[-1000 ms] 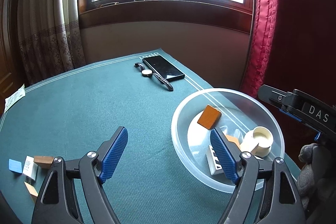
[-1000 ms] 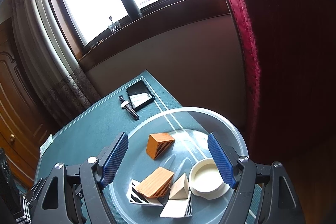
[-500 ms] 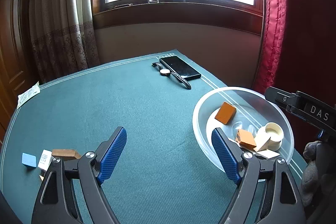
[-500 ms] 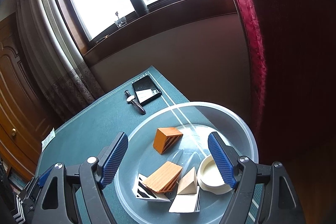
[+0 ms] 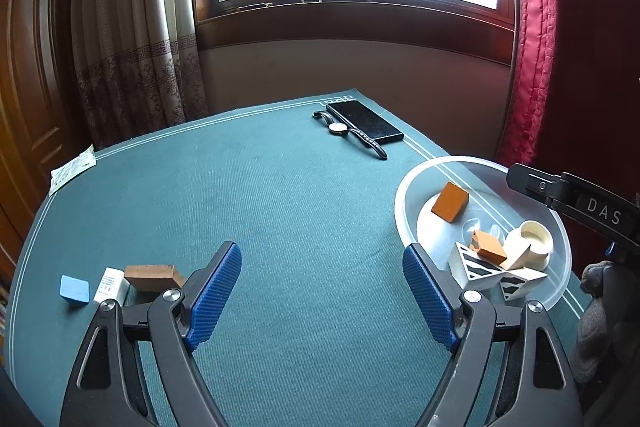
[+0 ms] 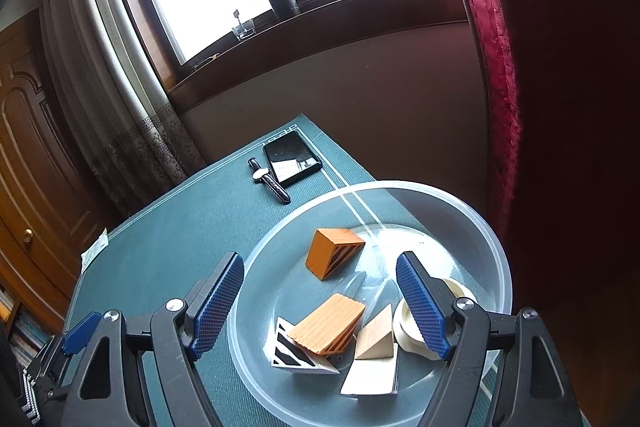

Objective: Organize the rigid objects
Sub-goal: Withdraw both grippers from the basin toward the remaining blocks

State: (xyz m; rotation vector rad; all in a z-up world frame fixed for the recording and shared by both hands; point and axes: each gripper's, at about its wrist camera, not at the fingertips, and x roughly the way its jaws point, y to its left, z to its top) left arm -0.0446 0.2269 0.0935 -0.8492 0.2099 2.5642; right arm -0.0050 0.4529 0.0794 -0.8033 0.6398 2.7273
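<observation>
In the left wrist view, the left gripper (image 5: 322, 293) hangs above the green table mat (image 5: 256, 195) with its blue-padded jaws spread wide and nothing between them. At the mat's near left lie a small blue block (image 5: 74, 289), a white labelled block (image 5: 110, 285) and a flat brown block (image 5: 153, 277), the white one touching the brown. On the right stands a clear plastic bowl (image 5: 408, 195) holding an orange cube (image 5: 450, 202), an orange wedge (image 5: 489, 247), black-and-white striped pieces (image 5: 476, 267) and a cream round cup (image 5: 536, 237). A black phone (image 5: 365, 121) and a wristwatch (image 5: 344, 129) lie side by side at the far edge.

In the right wrist view, the right gripper (image 6: 320, 303) is over the bowl (image 6: 472, 211), jaws wide apart and empty. Inside sit an orange cube with a striped face (image 6: 334, 253), a ridged orange wedge (image 6: 326, 323) resting on a striped white piece (image 6: 292, 353), a pale wooden wedge (image 6: 378, 333) and the cream cup (image 6: 404, 327), partly hidden behind the right finger.
</observation>
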